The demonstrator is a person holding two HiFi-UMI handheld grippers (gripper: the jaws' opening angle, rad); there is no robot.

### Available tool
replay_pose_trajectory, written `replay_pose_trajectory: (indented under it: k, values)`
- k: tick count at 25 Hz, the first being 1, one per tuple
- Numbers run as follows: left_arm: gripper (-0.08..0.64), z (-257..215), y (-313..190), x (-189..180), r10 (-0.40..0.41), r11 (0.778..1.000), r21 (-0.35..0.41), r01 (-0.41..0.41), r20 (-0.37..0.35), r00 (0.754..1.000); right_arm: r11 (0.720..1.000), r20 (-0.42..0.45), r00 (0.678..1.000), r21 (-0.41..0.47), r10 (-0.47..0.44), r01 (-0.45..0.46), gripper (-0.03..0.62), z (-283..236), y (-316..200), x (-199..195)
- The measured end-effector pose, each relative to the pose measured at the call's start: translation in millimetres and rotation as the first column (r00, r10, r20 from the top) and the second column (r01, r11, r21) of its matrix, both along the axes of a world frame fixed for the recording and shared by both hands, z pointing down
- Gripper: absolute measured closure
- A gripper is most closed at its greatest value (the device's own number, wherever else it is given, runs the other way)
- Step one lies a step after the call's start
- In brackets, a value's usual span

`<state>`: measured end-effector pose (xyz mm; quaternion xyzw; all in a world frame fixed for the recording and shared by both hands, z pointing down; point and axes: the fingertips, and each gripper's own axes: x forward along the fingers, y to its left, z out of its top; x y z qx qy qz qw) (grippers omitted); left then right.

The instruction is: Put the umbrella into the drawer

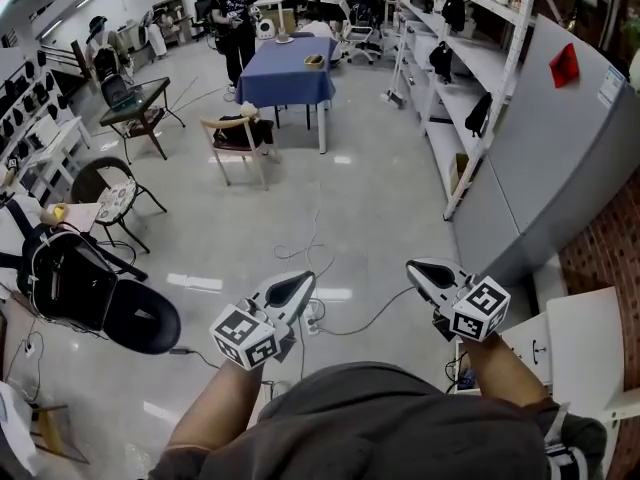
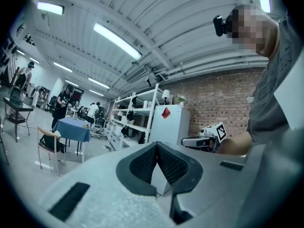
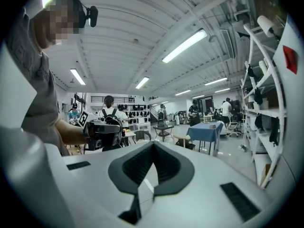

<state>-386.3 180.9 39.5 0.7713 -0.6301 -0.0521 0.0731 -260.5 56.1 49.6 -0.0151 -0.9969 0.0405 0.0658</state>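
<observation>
No umbrella and no drawer can be told for sure in any view. In the head view my left gripper (image 1: 300, 284) is held out low over the floor, shut and with nothing between its jaws. My right gripper (image 1: 416, 267) is beside it, also shut and empty. Both point away from me at about the same height. In the left gripper view the left gripper (image 2: 156, 145) shows its dark pads meeting at the tip. The right gripper view shows the same closed tip on the right gripper (image 3: 152, 144).
A grey cabinet (image 1: 560, 158) and white shelving (image 1: 470, 78) with dark hanging items stand on the right. A white unit (image 1: 590, 338) is at my lower right. Cables (image 1: 340, 318) lie on the floor ahead. A black office chair (image 1: 90, 278), a wooden chair (image 1: 238, 138) and a blue table (image 1: 288, 68) stand further off.
</observation>
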Motion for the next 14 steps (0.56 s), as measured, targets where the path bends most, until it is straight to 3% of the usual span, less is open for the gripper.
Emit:
replay_pose_trajectory:
  k: [14]
  values:
    - [0.560, -3.8, -8.7, -0.5, 0.019, 1.000, -0.006, -0.019, -0.001, 1.000, 1.000, 0.004, 1.000, 0.016, -0.007, 0.007, 0.600, -4.0, -3.7, 2.0]
